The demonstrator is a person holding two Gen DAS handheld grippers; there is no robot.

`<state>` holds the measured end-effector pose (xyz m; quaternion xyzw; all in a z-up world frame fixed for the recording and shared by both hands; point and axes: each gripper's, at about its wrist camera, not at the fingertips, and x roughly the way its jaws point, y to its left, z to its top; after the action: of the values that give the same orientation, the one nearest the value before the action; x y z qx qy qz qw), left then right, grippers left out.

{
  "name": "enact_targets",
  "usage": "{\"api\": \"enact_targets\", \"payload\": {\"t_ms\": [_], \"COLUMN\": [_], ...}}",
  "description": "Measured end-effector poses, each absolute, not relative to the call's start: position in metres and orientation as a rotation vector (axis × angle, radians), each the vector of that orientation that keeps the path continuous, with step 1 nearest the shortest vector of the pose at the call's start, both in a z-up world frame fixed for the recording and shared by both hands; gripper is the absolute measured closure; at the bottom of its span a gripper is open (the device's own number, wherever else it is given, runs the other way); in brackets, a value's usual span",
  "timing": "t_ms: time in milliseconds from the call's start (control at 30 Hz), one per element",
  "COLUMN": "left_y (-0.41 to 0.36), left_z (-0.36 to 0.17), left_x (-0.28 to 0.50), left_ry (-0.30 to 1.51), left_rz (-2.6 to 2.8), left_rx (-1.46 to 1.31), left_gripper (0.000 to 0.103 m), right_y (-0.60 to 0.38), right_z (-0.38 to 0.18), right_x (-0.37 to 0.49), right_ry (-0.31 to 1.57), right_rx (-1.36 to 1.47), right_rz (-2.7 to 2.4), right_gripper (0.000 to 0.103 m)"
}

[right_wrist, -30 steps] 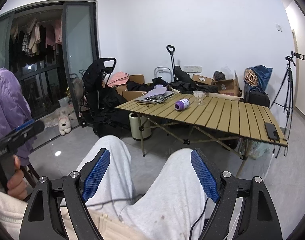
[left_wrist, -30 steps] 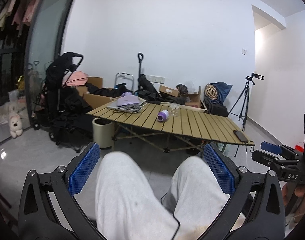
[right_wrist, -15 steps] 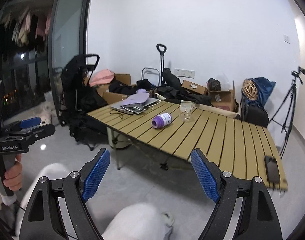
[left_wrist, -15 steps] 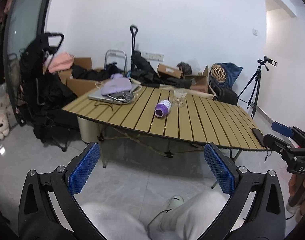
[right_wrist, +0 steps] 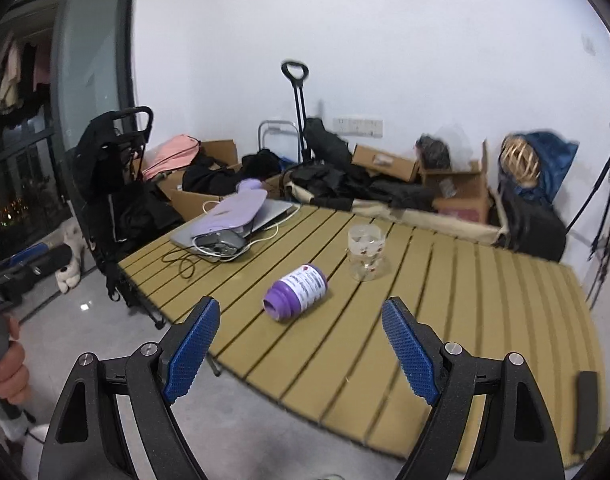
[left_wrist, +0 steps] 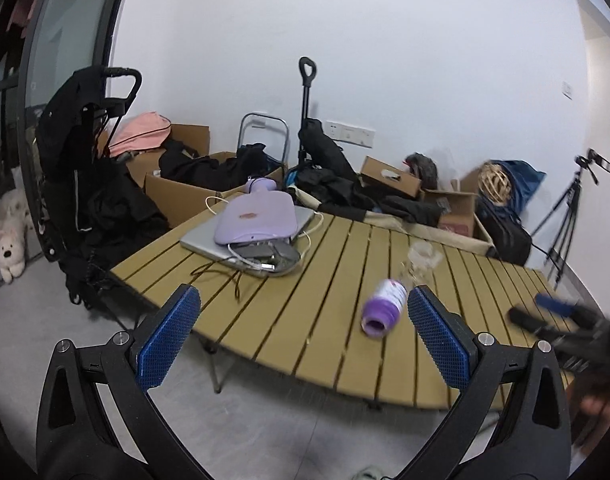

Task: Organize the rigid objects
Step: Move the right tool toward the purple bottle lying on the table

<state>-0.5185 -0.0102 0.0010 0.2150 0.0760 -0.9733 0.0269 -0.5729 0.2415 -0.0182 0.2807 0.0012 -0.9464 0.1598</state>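
Note:
A purple bottle (right_wrist: 296, 291) lies on its side on the slatted wooden table (right_wrist: 445, 300); it also shows in the left wrist view (left_wrist: 384, 307). A clear glass (right_wrist: 365, 252) stands upright just behind it. At the table's far left a lilac hot-water bottle (right_wrist: 235, 210) lies on a silver laptop (left_wrist: 209, 240), with small devices and cables beside it. My right gripper (right_wrist: 301, 344) is open and empty, short of the table's near edge. My left gripper (left_wrist: 301, 342) is open and empty, also short of the table.
A black phone (right_wrist: 585, 410) lies at the table's right front corner. Behind the table stand cardboard boxes (right_wrist: 385, 164), black bags, a stroller (left_wrist: 89, 184) and a tripod (left_wrist: 565, 216). Grey floor lies in front.
Both grippers have risen from above the person's lap and moved toward the table. The table and its objects now look larger and closer. Both stay open.

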Motion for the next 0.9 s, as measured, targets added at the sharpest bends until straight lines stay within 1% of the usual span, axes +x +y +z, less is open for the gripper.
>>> {"api": "enact_targets", "payload": {"t_ms": [133,333,433,567,667,733,767,800,833,900], "left_y": [-0.011,-0.014,-0.023,-0.032,-0.045,-0.051,-0.053,-0.053,-0.053,-0.052], "left_z": [-0.026,-0.076,-0.097,-0.110,-0.117,-0.123,-0.125,-0.126,-0.128,-0.129], "left_x": [-0.574,-0.648,-0.663,-0.666,-0.670,-0.678,-0.681,-0.685,-0.688,-0.694], "left_ry": [0.307,0.286,0.331,0.327,0.411,0.462,0.474,0.477,0.477,0.491], "left_rz": [-3.022,-2.987,-2.941,-2.938,-2.924,-2.909,-2.905,-2.903,-2.910,-2.935], "left_rx": [0.790,0.990,1.018,1.018,0.995,1.005,1.009,1.018,1.028,1.034], "left_gripper": [0.000,0.000,0.000,0.000,0.000,0.000,0.000,0.000,0.000,0.000], "right_y": [0.231,0.204,0.193,0.175,0.168,0.169,0.169,0.166,0.163,0.152], "right_z": [-0.066,-0.114,-0.129,-0.142,-0.151,-0.156,-0.157,-0.158,-0.157,-0.153], "right_x": [-0.632,-0.687,-0.710,-0.734,-0.751,-0.760,-0.765,-0.767,-0.769,-0.764], "right_ry": [-0.100,-0.196,-0.253,-0.225,-0.215,-0.263,-0.272,-0.253,-0.229,-0.140], "right_rx": [0.970,1.088,1.111,1.146,1.198,1.219,1.211,1.190,1.177,1.132], "right_rz": [-2.608,-2.548,-2.530,-2.553,-2.618,-2.625,-2.623,-2.619,-2.615,-2.605], "right_gripper": [0.016,0.016,0.016,0.016,0.016,0.016,0.019,0.024,0.027,0.035]}}
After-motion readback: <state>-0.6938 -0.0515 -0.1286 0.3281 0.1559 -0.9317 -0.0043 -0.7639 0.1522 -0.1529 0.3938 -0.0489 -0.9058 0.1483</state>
